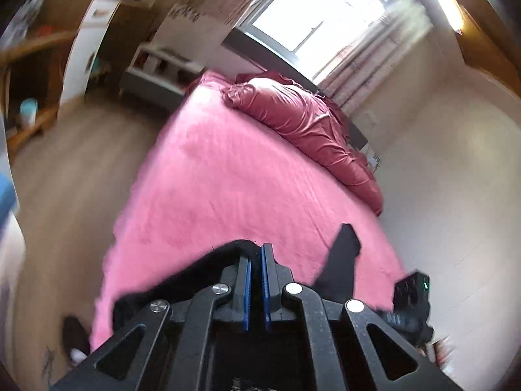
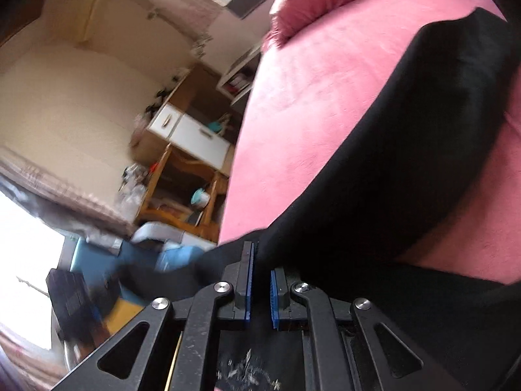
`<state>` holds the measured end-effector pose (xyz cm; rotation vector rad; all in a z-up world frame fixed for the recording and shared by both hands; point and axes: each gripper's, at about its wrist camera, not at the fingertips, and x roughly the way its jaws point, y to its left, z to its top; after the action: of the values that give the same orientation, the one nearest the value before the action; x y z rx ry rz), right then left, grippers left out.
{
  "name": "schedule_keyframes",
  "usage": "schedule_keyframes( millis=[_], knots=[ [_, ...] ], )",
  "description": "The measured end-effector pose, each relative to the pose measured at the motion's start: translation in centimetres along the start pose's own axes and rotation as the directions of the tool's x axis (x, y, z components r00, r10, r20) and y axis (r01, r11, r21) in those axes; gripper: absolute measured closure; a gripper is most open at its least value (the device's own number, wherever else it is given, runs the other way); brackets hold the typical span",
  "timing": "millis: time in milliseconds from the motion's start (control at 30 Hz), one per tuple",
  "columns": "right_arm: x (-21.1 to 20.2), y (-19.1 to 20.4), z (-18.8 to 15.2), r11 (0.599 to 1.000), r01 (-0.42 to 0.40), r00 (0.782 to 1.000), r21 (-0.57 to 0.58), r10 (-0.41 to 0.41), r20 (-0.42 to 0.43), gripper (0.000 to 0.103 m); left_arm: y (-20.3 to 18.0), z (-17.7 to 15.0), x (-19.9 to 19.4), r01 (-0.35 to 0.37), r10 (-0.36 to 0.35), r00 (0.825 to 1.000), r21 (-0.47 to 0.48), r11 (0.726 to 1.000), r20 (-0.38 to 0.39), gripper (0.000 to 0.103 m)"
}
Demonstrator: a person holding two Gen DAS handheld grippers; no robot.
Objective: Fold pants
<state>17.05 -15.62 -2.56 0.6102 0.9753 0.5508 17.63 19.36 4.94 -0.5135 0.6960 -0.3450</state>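
**Black pants pinched at both grippers over the pink bed**

Nearest the left wrist lens, the left gripper [image 1: 256, 254] has its blue pads drawn close, with only a thin slit between them, and the black pants [image 1: 182, 277] bunch right at the tips; the cloth looks nipped there, though the exact bite is hidden behind the fingers. In the right wrist view the right gripper [image 2: 262, 257] is narrow too, and the pants [image 2: 407, 163] come up out of the gap between its pads and run away across the bed [image 2: 309, 97] towards the far upper right.

Much is hard to read. Both views are smeared with motion. The lower part of the pants is cut off by the gripper bodies, so the waistband and leg ends cannot be told apart. A dark boxy device [image 1: 412, 296] at the bed's right edge is blurred.

The bed [image 1: 228, 169] lies bare beyond the cloth as far as the rumpled rose duvet [image 1: 302, 120] by the window [image 1: 316, 9]. Wooden floor [image 1: 71, 169] runs along its left edge; a pale wall stands close on its right.
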Motion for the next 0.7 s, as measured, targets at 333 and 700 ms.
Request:
schedule_keyframes(
  millis=[333,700],
  knots=[
    [2.2,-1.0,-11.5,0.999,-0.012,0.973,-0.046,0.002,-0.229,0.095,5.0,-9.5,-2.5,-0.094,0.086,0.978,-0.034,0.995,-0.189,0.098],
    [4.3,-0.5,-13.6,0.994,0.048,0.958,-0.103,-0.075,-0.277,0.095,8.7,-16.8,-3.8,-0.205,0.152,0.93,-0.129,0.97,-0.336,0.098]
  ],
)
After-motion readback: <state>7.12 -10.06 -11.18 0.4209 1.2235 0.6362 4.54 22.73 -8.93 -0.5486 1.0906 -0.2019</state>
